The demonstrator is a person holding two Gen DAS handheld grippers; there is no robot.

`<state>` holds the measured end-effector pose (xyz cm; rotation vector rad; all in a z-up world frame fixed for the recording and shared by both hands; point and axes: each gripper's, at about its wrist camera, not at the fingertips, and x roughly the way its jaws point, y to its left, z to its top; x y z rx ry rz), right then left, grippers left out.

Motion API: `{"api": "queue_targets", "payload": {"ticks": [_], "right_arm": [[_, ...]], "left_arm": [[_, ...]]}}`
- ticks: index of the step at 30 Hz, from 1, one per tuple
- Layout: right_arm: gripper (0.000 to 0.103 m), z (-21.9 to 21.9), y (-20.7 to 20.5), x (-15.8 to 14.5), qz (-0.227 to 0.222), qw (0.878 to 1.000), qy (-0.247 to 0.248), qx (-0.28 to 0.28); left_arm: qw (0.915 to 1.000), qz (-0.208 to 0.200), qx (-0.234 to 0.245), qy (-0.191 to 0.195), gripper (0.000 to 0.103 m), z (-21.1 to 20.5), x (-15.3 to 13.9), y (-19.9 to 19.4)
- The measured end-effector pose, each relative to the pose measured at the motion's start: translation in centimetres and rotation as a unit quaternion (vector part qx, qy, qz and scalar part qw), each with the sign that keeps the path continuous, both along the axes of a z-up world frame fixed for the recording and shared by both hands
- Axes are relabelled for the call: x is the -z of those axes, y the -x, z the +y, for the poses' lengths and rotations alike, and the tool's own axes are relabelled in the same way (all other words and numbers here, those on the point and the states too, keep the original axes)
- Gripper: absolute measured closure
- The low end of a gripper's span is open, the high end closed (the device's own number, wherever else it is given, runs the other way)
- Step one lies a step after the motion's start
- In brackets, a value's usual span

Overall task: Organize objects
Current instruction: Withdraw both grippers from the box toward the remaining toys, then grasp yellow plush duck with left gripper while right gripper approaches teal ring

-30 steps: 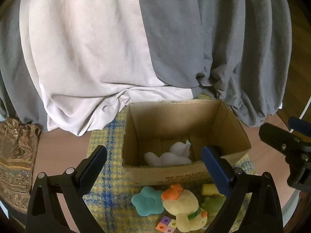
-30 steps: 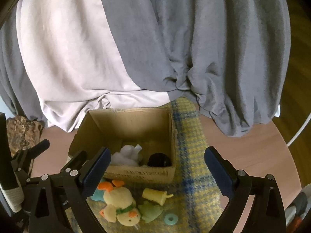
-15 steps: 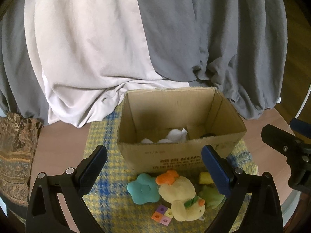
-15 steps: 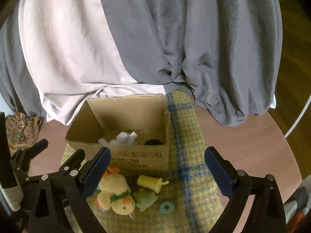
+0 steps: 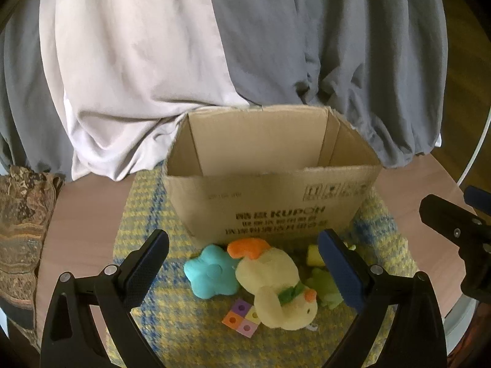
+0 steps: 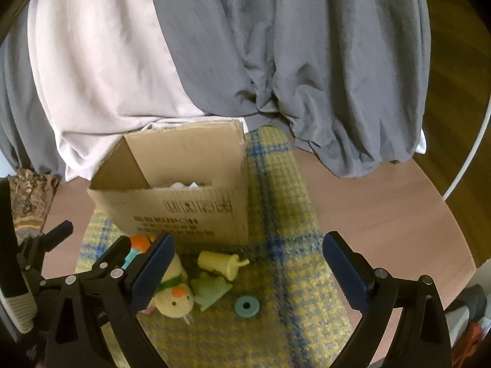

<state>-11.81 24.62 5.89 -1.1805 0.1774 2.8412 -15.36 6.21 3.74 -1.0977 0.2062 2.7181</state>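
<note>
Both grippers, left (image 5: 242, 263) and right (image 6: 247, 270), hover with jaws wide apart, holding nothing. The box (image 5: 276, 202) stands at the far side of the checked mat (image 6: 288, 276); duck (image 5: 276, 285), star (image 5: 211, 273), cup (image 6: 219, 263) and ring (image 6: 246, 306) lie just near of it.

Both wrist views look forward, low and close, sharing the cardboard box (image 5: 270, 202) (frame centre left wrist, left-of-centre right).

The cardboard box (image 5: 270, 196) reads "KUPOH" (other print too blurred).
</note>
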Motion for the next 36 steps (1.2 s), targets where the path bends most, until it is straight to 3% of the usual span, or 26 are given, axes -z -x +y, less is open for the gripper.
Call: {"api": "queue_targets", "payload": {"ticks": [15,29,34,36], "right_arm": [[0.006,1.2,-1.7,4.1,-0.014,1.000,0.004,0.020],[0.006,2.5,-1.7,8.0,-0.038,0.999,0.004,0.033],[0.006,2.9,-1.6,9.1,-0.047,0.998,0.004,0.038],[0.006,2.9,-1.6,9.2,-0.047,0.998,0.001,0.038]], "left_arm": [[0.9996,-0.027,-0.007,-0.008,0.004,1.0,4.5,-0.6],[0.9988,-0.048,-0.007,0.009,0.005,2.9,8.1,-0.5],[0.9982,-0.058,-0.001,0.012,0.021,3.6,9.2,-0.3],[0.9979,-0.064,0.001,0.008,0.021,3.8,9.6,-0.2]]}}
